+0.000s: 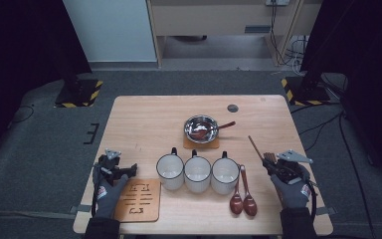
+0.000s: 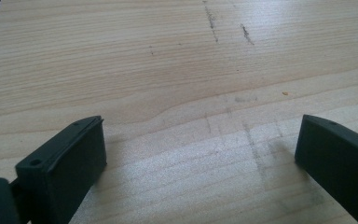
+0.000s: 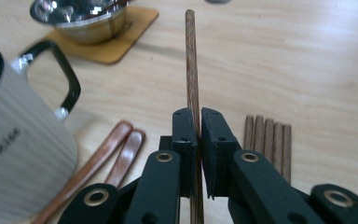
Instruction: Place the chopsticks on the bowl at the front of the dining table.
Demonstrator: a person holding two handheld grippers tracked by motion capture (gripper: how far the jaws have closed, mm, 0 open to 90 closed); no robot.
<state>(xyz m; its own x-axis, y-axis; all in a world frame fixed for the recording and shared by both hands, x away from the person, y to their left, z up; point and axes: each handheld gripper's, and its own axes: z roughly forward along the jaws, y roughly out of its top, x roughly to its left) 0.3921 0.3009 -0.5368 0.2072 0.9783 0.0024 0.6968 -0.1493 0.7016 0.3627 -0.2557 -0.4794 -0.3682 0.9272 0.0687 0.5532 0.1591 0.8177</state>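
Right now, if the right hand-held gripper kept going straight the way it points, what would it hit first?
Probably nothing close by. The right hand-held gripper, shut on a chopstick, points over bare table; the steel bowl sits left of that line, though depth is hard to judge.

Three white mugs [image 1: 198, 174] stand in a row mid-worktop [image 1: 144, 119]. Beyond them a steel bowl [image 1: 200, 128] sits on a coaster [image 1: 201, 144]. Two wooden spoons [image 1: 243, 199] lie right, a slotted board [image 1: 138, 200] near left.

We can't read any text: grey lettering on the near white mug [image 3: 18, 154] in the right gripper view is too blurred, and the cut-out marks on the wooden coaster [image 1: 138, 200] at near left aren't legible
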